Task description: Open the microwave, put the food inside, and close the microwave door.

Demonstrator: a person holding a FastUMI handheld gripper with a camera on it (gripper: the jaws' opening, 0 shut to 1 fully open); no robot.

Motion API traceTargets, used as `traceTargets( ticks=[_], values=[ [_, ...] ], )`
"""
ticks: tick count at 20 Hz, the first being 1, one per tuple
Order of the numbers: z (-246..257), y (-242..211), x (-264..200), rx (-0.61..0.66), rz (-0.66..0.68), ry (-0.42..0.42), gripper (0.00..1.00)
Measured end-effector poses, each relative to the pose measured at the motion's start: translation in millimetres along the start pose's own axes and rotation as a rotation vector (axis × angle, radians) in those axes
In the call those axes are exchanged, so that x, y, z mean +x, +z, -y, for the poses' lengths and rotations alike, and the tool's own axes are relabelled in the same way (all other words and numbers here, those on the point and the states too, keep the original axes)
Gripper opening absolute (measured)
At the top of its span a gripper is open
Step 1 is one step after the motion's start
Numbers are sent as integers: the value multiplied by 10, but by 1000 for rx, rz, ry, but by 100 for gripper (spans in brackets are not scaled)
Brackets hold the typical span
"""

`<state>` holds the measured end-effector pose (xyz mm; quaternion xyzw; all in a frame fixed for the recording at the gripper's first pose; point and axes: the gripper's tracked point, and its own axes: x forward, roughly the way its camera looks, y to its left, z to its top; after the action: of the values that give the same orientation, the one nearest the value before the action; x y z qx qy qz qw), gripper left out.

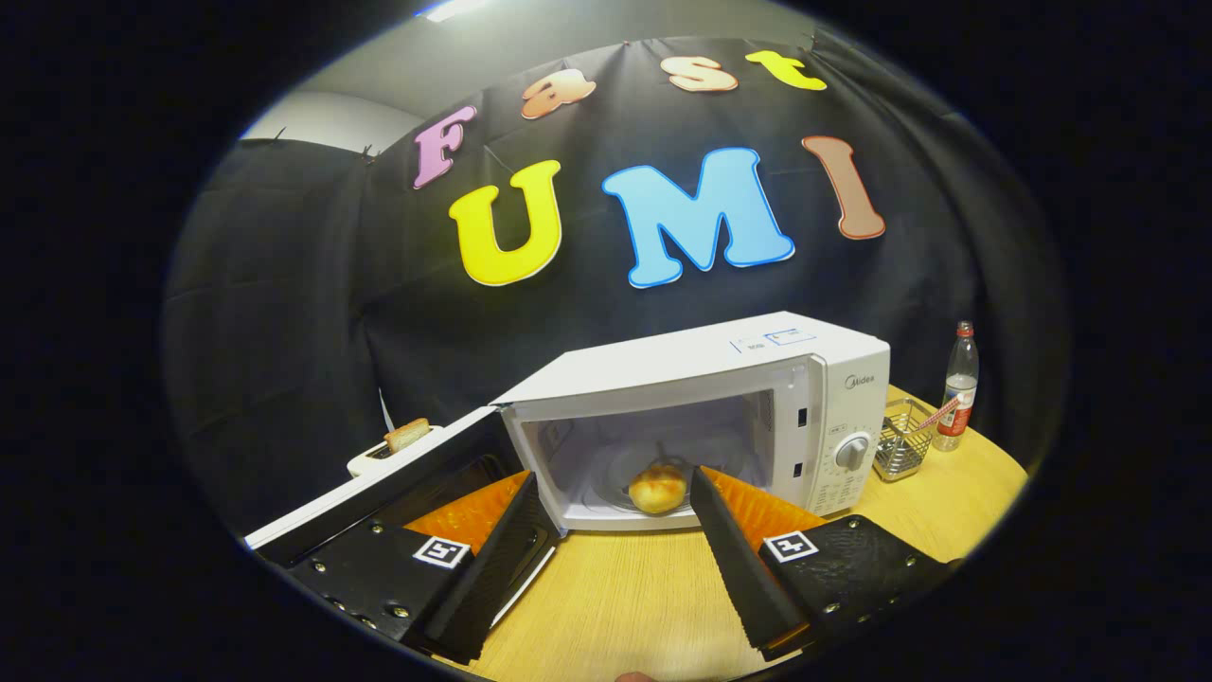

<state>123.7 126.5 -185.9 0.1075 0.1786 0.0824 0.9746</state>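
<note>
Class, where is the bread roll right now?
The bread roll sits inside the open microwave, beyond the open gripper, with the door swung out beside it.

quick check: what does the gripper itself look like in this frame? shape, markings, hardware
The gripper has two long wedge-shaped fingers with ribbed inner faces, tapering toward their tips. Each is mounted on a textured plate fixed with small metal screws and carrying a square black-and-white fiducial marker. No cables visible.
</note>
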Motion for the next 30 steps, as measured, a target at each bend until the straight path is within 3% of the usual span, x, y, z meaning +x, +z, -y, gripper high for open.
traceTargets(
  ticks=[13, 30],
  values=[
    [-1142, 144, -1203, -75, 81, 211, 97],
    [-2990, -482, -1593, -151, 0, 642, 97]
  ],
)
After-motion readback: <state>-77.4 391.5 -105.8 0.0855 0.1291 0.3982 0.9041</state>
